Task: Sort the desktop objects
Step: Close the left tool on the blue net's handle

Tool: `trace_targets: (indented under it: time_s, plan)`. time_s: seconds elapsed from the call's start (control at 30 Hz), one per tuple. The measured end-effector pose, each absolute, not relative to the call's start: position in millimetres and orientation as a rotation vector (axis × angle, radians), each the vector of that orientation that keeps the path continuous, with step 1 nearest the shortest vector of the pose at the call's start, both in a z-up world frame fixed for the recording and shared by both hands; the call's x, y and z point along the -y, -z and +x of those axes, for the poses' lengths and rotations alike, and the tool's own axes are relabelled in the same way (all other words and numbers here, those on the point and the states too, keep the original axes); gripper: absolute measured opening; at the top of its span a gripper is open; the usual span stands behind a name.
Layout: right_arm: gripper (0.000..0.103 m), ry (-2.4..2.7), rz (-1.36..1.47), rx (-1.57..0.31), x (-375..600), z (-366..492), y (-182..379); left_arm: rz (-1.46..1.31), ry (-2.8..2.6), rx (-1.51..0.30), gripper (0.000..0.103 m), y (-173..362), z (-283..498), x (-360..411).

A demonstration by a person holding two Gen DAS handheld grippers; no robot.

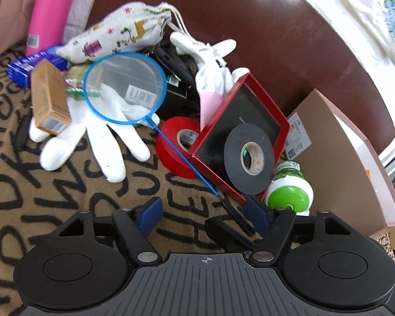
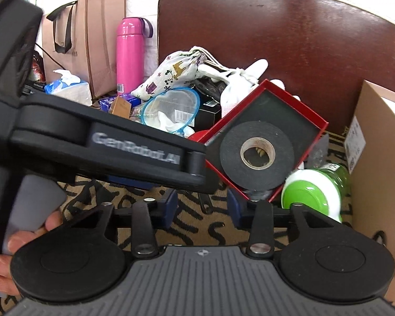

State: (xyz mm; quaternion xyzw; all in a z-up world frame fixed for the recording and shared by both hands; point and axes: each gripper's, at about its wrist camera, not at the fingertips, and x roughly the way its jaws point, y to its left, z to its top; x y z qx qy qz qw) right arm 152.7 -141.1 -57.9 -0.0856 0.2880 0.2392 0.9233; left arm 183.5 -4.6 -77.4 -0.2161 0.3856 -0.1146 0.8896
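A blue-rimmed hand net (image 1: 123, 87) lies over a white glove (image 1: 92, 137). Its thin blue rod runs down to a black handle (image 1: 235, 216). My left gripper (image 1: 204, 213) is open around that handle, which lies close to the right pad without being pressed. A red box lid (image 1: 284, 121) leans beside it and holds a black tape roll (image 1: 231, 155), with a red tape roll (image 1: 171, 152) behind. In the right wrist view my right gripper (image 2: 204, 205) is open low over the rug, under the red lid's (image 2: 297, 100) near corner and the black tape (image 2: 229, 158). The left gripper's body (image 2: 105, 142) crosses in front.
A green-capped bottle (image 1: 289, 194) lies right of the lid against a cardboard box (image 1: 337, 158). A patterned pouch (image 1: 118, 36), a pink flask (image 1: 50, 8), a small brown carton (image 1: 48, 97) and a blue box (image 1: 31, 63) crowd the back. A brown chair back (image 1: 250, 26) stands behind. A hand (image 2: 26, 234) grips the left tool.
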Motion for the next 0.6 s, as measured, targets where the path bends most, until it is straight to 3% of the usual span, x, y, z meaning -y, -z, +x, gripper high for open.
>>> trace_targets:
  time_s: [0.07,0.17,0.4,0.47,0.53,0.6]
  plan:
    - [0.033,-0.487,-0.179,-0.600,140,157,60,-0.461,0.237,-0.806,0.072,80,190,4]
    - [0.015,-0.496,-0.168,-0.614,143,160,62,-0.476,0.236,-0.808,0.067,81,199,3]
    - [0.011,-0.536,-0.153,-0.629,144,156,62,-0.488,0.235,-0.805,0.063,81,206,6]
    - [0.011,-0.548,-0.145,-0.631,144,150,61,-0.506,0.242,-0.811,0.045,82,204,5]
    - [0.010,-0.558,-0.136,-0.631,145,141,58,-0.506,0.228,-0.824,0.036,84,202,5]
    - [0.010,-0.572,-0.123,-0.630,150,132,55,-0.506,0.226,-0.824,0.035,85,197,6]
